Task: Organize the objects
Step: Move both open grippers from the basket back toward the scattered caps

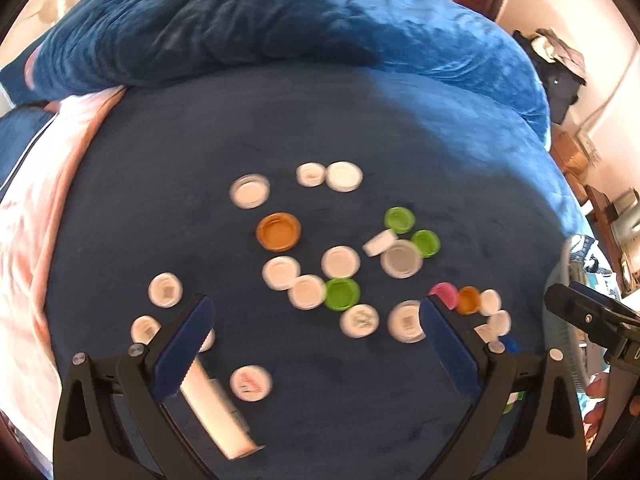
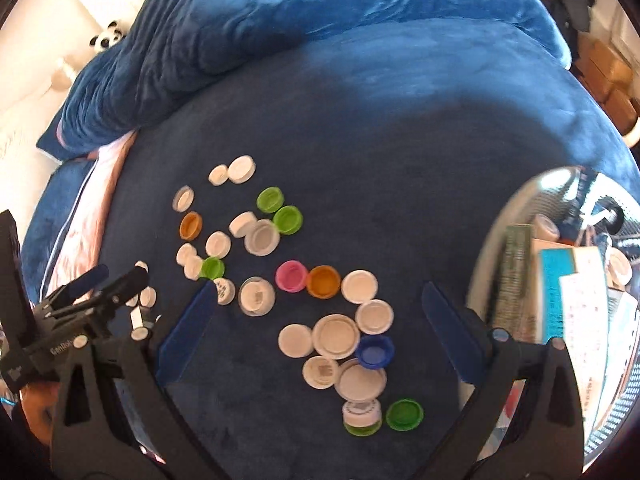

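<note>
Left gripper (image 1: 316,320) held low over the bed (image 1: 360,128), fingers (image 1: 188,344) spread wide and released, nothing between them. Right gripper (image 2: 316,312) likewise released, fingers (image 2: 448,328) wide apart above the caps, not touching any.

Bottle caps (image 1: 340,262) scattered loose on the dark blue bed cover, mostly white, blurred in the left wrist view. Orange cap (image 1: 278,231) lying open side up near the middle of the scatter. Two green caps (image 1: 399,220) just beside each other toward the far right, a grey-white cap (image 1: 401,259) touching the nearer one. A third green cap (image 1: 341,294) touching a white one. Pink cap (image 1: 445,294) and small orange cap (image 1: 469,300) side by side behind the left gripper's right finger. White flat box (image 1: 218,412) lying partly under its left finger.

In the right wrist view, pink cap (image 2: 291,276), orange cap (image 2: 323,281) and a white cap (image 2: 359,286) set in a touching row. Blue cap (image 2: 375,351) nestled against a large white cap (image 2: 336,336). Green cap (image 2: 405,414) at the near edge, beside a labelled white cap stacked on a green one (image 2: 361,416).

Round mesh basket (image 2: 496,240) at the right, filled with boxes (image 2: 560,280) and small containers. Rumpled blue blanket (image 2: 280,12) heaped at the far side of the bed; panda toy (image 2: 106,38) beyond it.
</note>
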`<state>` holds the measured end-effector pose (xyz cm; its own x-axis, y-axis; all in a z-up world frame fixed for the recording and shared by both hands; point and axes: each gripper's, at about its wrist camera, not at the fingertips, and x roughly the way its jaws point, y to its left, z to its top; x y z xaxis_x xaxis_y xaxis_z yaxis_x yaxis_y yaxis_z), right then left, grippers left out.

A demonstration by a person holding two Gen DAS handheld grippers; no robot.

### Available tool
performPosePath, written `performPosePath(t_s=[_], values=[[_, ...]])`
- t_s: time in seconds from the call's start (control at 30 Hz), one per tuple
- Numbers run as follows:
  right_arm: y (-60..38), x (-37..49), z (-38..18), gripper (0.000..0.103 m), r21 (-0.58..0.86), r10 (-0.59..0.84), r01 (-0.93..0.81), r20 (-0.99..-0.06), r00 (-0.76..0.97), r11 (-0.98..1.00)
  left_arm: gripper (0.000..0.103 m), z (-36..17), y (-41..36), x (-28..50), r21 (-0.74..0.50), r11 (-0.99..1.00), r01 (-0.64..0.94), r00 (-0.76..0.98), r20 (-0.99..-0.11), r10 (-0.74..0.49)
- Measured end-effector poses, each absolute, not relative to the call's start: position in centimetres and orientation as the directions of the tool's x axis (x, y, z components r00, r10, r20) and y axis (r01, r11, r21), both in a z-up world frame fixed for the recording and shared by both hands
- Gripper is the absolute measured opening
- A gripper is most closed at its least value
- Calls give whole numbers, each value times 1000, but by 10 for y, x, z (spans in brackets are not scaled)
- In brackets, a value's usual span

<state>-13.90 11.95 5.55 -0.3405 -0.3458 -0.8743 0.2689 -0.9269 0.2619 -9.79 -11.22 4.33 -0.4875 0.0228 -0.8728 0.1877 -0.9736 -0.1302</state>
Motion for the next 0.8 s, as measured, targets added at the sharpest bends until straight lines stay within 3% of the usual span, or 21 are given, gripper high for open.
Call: performPosePath(t_s=[0.8], values=[[18,-181,-13,102,161,-259,437,-950,-174,-885,102,-8,-220,-84,-230,-890,394,-414,-909,52]])
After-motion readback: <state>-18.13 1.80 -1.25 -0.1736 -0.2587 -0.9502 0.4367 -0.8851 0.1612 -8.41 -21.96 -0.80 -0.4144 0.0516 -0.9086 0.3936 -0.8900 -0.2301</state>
